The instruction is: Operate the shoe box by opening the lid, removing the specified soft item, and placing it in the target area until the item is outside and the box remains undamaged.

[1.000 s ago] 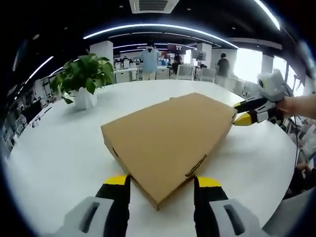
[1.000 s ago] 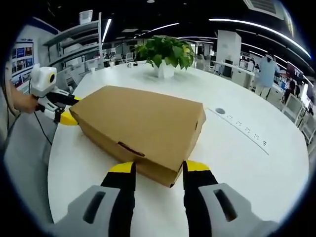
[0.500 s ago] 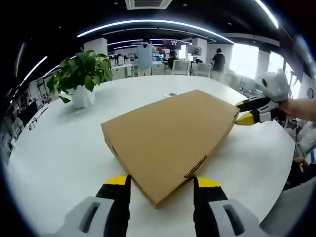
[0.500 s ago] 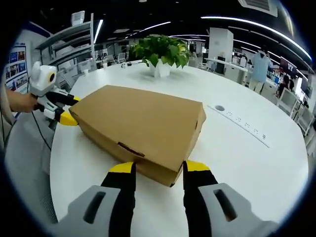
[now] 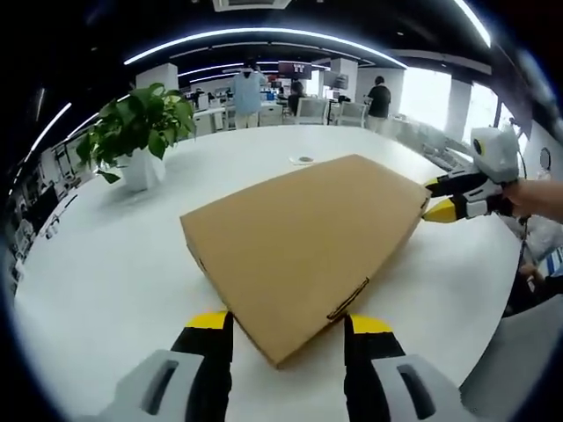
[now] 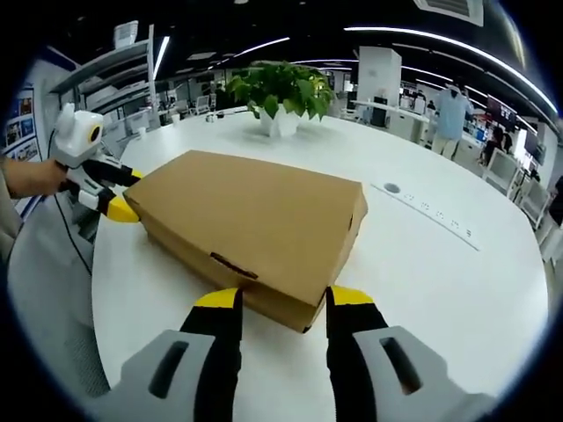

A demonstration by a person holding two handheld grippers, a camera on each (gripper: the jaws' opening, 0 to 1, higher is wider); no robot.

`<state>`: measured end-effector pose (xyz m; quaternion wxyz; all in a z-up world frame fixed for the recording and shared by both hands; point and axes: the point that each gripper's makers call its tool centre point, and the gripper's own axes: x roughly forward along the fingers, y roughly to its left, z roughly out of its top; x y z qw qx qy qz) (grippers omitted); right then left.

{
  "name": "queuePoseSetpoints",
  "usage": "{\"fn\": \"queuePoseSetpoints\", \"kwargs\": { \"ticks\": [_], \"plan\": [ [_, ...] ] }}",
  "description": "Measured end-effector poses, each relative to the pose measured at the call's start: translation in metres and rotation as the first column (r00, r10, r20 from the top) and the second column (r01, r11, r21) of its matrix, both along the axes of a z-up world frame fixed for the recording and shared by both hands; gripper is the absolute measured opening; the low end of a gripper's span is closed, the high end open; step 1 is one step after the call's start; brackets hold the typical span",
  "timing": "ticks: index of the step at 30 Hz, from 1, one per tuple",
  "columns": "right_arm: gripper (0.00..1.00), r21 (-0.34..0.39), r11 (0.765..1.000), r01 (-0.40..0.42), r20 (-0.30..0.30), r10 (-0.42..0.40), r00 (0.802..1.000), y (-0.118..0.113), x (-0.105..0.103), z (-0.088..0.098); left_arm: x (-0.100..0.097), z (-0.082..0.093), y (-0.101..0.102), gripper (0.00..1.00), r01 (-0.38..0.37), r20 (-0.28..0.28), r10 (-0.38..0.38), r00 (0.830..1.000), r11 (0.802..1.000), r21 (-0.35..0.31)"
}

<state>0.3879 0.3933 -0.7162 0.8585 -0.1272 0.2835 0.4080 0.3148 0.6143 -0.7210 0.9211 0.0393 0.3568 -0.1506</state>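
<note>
The surface is a large, round-edged white table in an open-plan office, lit by long curved ceiling light strips. A potted plant in a white pot stands on the far part of it, well apart from the box. In the right gripper view a row of small sockets and a round cap are set into the white top beyond the box. Desks, chairs and several standing people fill the background, and shelving stands on the left in the right gripper view.

The box is plain brown cardboard, closed, lying flat near the middle of the surface. Its long axis runs between the two hand-held grippers: one end corner points at the left hand-held gripper, and the opposite end lies at the right hand-held gripper. A small tab slot shows on the side wall facing each camera.

The left hand-held gripper has its yellow-tipped black jaws apart, one on each side of the box's near corner, at or just beside its walls; contact cannot be told. The right hand-held gripper likewise has its jaws apart, straddling the opposite near corner. In the left gripper view, the right one's yellow tips sit at the far end of the box, held by a hand. In the right gripper view, the left one meets the far left corner, held by the other hand.
</note>
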Motion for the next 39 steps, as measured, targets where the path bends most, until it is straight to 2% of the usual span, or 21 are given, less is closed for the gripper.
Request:
{"fn": "queuePoseSetpoints", "kwargs": {
  "ticks": [22, 39],
  "plan": [
    [0.32, -0.005, 0.997, 0.083, -0.023, -0.083, 0.996, 0.021, -0.029, 0.0, -0.009, -0.001, 0.028, 0.5, 0.093, -0.063, -0.092, 0.994, 0.995, 0.021],
    [0.29, 0.021, 0.991, 0.129, -0.053, -0.128, 0.99, 0.043, -0.061, 0.001, -0.023, 0.002, 0.053, 0.5, 0.194, -0.108, -0.189, 0.976, 0.98, 0.039]
  ]
}}
